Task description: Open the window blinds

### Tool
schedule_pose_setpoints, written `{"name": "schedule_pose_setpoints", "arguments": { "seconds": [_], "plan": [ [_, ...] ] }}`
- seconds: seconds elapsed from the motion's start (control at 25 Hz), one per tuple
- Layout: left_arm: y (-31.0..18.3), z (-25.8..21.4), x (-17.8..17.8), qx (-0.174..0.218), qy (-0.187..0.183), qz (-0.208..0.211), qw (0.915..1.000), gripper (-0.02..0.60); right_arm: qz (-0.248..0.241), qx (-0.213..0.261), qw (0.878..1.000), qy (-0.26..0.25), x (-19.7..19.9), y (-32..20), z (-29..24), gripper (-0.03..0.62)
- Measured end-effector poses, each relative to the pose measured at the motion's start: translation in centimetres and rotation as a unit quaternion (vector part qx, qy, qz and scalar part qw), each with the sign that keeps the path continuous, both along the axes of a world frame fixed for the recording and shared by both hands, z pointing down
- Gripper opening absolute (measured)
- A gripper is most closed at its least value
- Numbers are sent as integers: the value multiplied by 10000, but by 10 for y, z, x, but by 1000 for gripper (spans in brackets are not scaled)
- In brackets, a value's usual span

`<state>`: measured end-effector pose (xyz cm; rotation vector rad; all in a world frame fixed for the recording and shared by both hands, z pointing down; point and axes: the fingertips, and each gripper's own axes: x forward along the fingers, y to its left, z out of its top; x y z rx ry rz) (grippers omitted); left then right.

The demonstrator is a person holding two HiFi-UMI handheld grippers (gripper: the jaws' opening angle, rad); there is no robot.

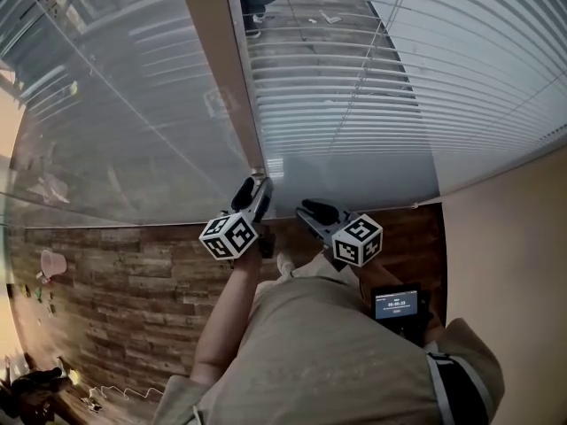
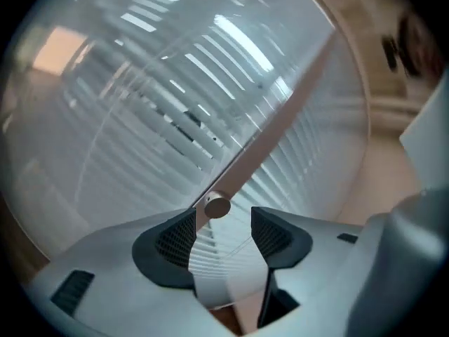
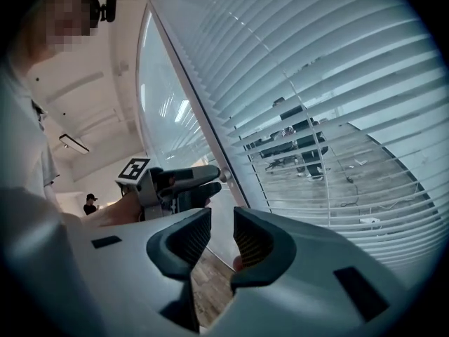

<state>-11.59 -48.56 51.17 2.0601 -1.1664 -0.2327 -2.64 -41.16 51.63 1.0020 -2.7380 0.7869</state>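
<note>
White slatted blinds point(image 1: 372, 96) hang over the window, their slats also filling the right gripper view point(image 3: 316, 83). A tan tilt wand point(image 1: 232, 69) runs down to a round end cap point(image 2: 217, 206). My left gripper point(image 1: 257, 186) is at the wand's lower end with its jaws open; the cap sits between the dark pads point(image 2: 177, 237), close to the left one, and neither pad presses on it. In the right gripper view the left gripper point(image 3: 200, 181) shows at the wand's tip. My right gripper point(image 1: 306, 209) hangs just to the right, open and empty point(image 3: 221, 234).
A glass pane point(image 1: 115, 104) stands left of the wand, a beige wall point(image 1: 514, 237) on the right. Wood-plank floor point(image 1: 133, 290) lies below, with a pink object point(image 1: 53, 262) on it. A small screen device point(image 1: 396, 304) hangs at the person's waist.
</note>
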Motion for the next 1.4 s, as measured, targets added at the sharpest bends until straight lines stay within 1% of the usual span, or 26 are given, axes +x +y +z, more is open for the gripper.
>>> {"name": "schedule_pose_setpoints", "arguments": {
  "seconds": [0.04, 0.08, 0.12, 0.16, 0.2, 0.24, 0.28, 0.32, 0.36, 0.4, 0.44, 0.48, 0.52, 0.56, 0.6, 0.68, 0.72, 0.8, 0.92, 1.0, 1.08, 1.16, 1.2, 1.32, 1.36, 1.4],
  "plan": [
    [-6, -4, -2, -170, 818, -62, 9965, 239, 11, -20, 10000, 4, 0, -2, 1, 106],
    [-12, -6, -3, -310, 1449, -123, 9889, 239, 12, -39, 10000, -6, 0, -2, 2, 107],
    [-16, -6, -4, -442, 1864, -172, 9813, 234, 6, -55, 10000, -24, 0, -2, 2, 107],
    [-18, -3, -5, -554, 2058, -207, 9768, 195, -3, -63, 10000, -40, -1, 0, 2, 106],
    [-17, 1, -5, -609, 2054, -231, 9765, 136, -13, -61, 10000, -46, -1, 2, 2, 106],
    [-15, 3, -6, -593, 1870, -245, 9803, 137, -22, -52, 10000, -41, -2, 5, 3, 106],
    [-13, 5, -7, -518, 1504, -256, 9869, 137, -27, -45, 10000, -35, -2, 6, 4, 106],
    [-13, 8, -6, -400, 956, -270, 9943, 137, -26, -42, 10000, -33, -1, 6, 7, 106],
    [-12, 10, -5, -251, 263, -284, 9989, 137, -20, -43, 10000, -30, 1, 5, 11, 106],
    [-11, 13, -1, -73, -488, -290, 9984, 137, -12, -44, 10000, -25, 3, 5, 15, 106],
    [-9, 15, 2, 120, -1200, -289, 9923, 137, -3, -44, 10000, -22, 6, 5, 19, 106],
    [-6, 16, 6, 306, -1806, -283, 9827, 137, 6, -40, 10000, -25, 8, 6, 21, 106],
    [-4, 16, 9, 467, -2284, -275, 9720, 137, 11, -32, 10000, -31, 10, 7, 21, 106],
    [-4, 15, 10, 599, -2651, -269, 9620, 137, 11, -21, 10000, -36, 10, 6, 20, 106],
    [-4, 14, 11, 709, -2939, -261, 9528, 137, 8, -14, 10000, -38, 10, 5, 20, 106],
    [-4, 15, 13, 894, -3428, -224, 9349, 137, 0, -14, 10000, -34, 11, 2, 21, 107],
    [-4, 16, 13, 980, -3678, -201, 9245, 137, -7, -17, 10000, -32, 11, 1, 21, 106],
    [-5, 15, 14, 1176, -4221, -153, 8987, 137, -24, -19, 10000, -30, 10, -2, 18, 106],
    [-4, 13, 16, 1500, -5019, -45, 8518, 137, -53, -14, 10000, -32, 8, -4, 15, 106],
    [-1, 17, 19, 1695, -5474, 35, 8195, 138, -70, -6, 10000, -30, 10, -2, 19, 106],
    [1, 21, 21, 1871, -5852, 83, 7890, 138, -91, 12, 10000, -26, 12, -1, 19, 106],
    [0, 22, 22, 2025, -6173, 126, 7602, 137, -107, 38, 9999, -26, 11, -4, 18, 106],
    [-1, 20, 22, 2094, -6348, 153, 7436, 137, -107, 49, 9999, -21, 11, -7, 17, 107],
    [-6, 19, 20, 2330, -6885, 265, 6862, 137, -76, 55, 10000, -2, 12, -15, 15, 106],
    [-5, 19, 20, 2416, -7029, 309, 6683, 137, -69, 60, 10000, 2, 13, -16, 15, 107],
    [-4, 20, 20, 2499, -7145, 349, 6525, 137, -65, 67, 10000, 4, 13, -16, 15, 106]
  ]
}}
